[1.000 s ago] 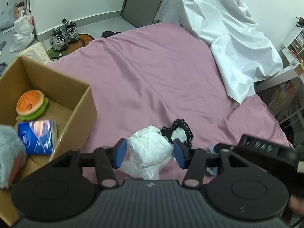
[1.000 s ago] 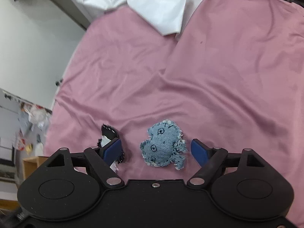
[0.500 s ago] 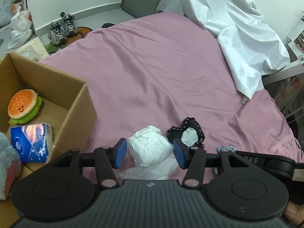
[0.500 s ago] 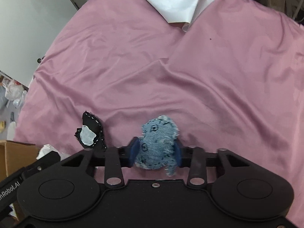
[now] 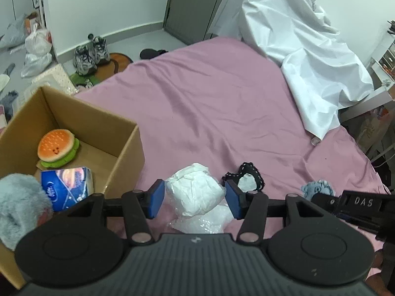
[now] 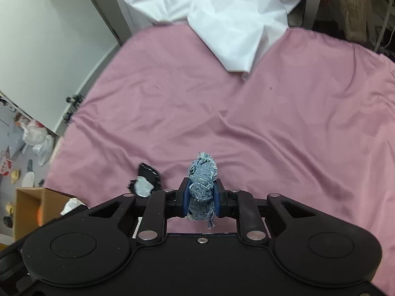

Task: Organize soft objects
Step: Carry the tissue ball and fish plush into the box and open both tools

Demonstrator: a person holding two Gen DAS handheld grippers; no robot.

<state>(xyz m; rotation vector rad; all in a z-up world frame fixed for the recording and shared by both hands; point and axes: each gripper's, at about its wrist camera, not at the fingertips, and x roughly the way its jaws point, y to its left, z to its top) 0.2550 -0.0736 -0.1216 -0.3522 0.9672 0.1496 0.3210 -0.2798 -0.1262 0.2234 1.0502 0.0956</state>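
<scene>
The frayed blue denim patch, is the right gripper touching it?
Touching. The right wrist view shows the right gripper with both blue pads pressed against the frayed blue denim patch, squeezing it narrow.

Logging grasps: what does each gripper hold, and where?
The right gripper pinches the denim patch across its middle. The left gripper straddles the white wad, jaws apart, holding nothing.

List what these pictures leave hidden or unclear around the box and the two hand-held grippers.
- Cardboard box, left wrist view: its near end is cut off by the frame edge and covered by the left hand-held gripper.
- Grey fluffy item, same view: cut off at the edge, identity unclear.
- White crumpled bundle: whether the pads touch it cannot be told.
- Denim piece, right wrist view: its lower part sits behind the right hand-held gripper.
</scene>
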